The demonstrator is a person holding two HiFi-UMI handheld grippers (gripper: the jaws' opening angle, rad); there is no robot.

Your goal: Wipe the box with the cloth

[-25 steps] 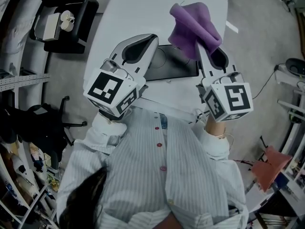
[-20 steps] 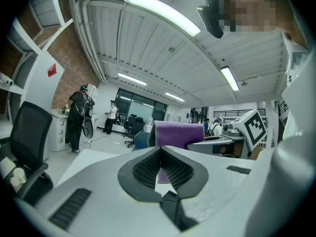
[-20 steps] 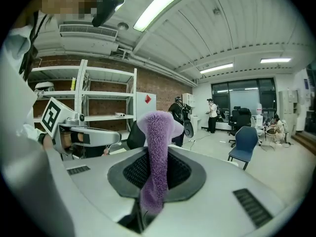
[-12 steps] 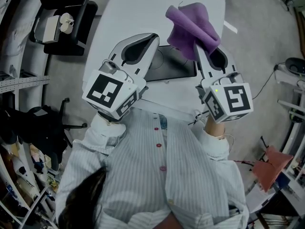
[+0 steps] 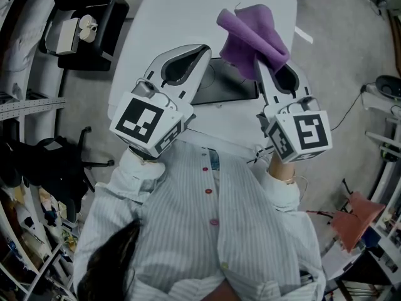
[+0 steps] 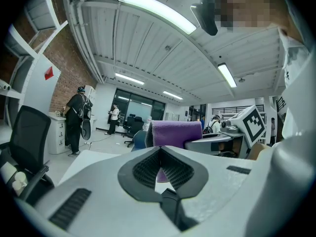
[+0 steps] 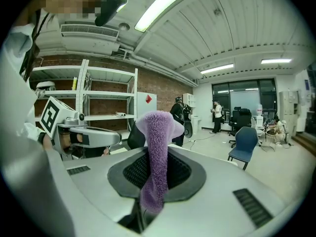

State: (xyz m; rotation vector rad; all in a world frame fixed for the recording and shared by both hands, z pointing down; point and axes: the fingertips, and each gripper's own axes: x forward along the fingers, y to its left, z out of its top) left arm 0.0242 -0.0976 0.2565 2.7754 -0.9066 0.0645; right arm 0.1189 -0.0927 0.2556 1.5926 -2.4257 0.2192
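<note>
Both grippers are held up above a white table (image 5: 182, 8). My right gripper (image 5: 266, 58) is shut on a purple cloth (image 5: 254, 33), which bunches above its jaws and hides their tips. In the right gripper view the cloth (image 7: 158, 152) hangs pinched between the dark pads. A flat black box (image 5: 225, 88) lies on the table between and below the two grippers, partly covered by them. My left gripper (image 5: 200, 49) is shut with nothing in it; its tips (image 6: 159, 149) meet, and the cloth (image 6: 177, 133) shows beyond them.
A black chair (image 5: 88, 24) with white items stands left of the table, and an office chair base (image 5: 62, 162) sits lower left. A red object (image 5: 354, 215) lies on the floor at right. Shelving (image 7: 106, 93), a blue chair (image 7: 244, 142) and distant people (image 6: 76, 120) surround the room.
The purple cloth and right gripper have shifted very slightly left. The left gripper has barely moved.
</note>
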